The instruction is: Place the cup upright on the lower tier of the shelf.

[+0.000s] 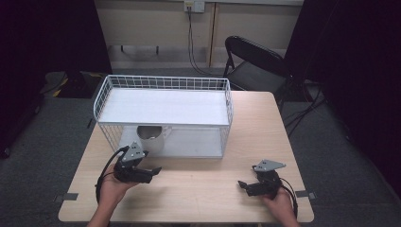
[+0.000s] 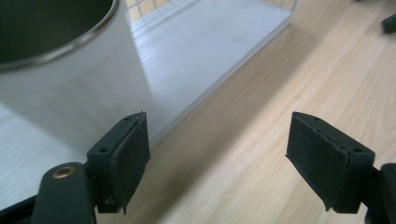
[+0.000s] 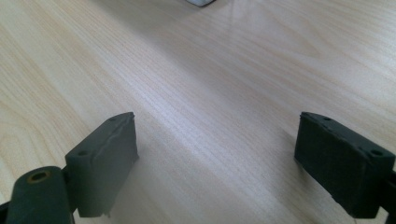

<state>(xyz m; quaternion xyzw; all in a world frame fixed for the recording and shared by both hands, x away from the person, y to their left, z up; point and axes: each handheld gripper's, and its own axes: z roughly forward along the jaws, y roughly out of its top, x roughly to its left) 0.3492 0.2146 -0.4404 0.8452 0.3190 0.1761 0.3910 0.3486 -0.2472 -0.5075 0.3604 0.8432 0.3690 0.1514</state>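
1. At the near edge of the wooden table [image 1: 198, 184], the person's right hand [image 1: 280, 204] holds the right gripper [image 1: 242, 185] low over bare wood, its jaws spread wide and gripping nothing; the right gripper view shows plain tabletop between the two pads [image 3: 108, 161].

2. To the left and a little farther in, the left hand [image 1: 111, 189] carries the left gripper [image 1: 156, 171], also spread and empty, its jaws pointing to the person's right across the table rather than into the rack.

3. Just beyond it stands the white mug [image 1: 150, 138], upright on the lower shelf of the white wire rack [image 1: 163, 85], at the left end of the open front. In the left gripper view the mug's wall [image 2: 74, 93] rises just beyond the left-hand pad [image 2: 133, 154], beside the gap rather than inside it; whether the pad touches it cannot be told.

4. The relation that matters: the mug lies ahead of the left gripper, well apart from the right one, so the left is plainly the nearer tool. With the mug's long axis vertical, a grasp would likely call for turning the jaws toward the shelf to straddle the wall or the handle [image 1: 166, 131], which faces right.

5. Farther back, the rack's upper shelf [image 1: 163, 106] lies bare, and a black folding chair [image 1: 253, 64] stands behind the table.
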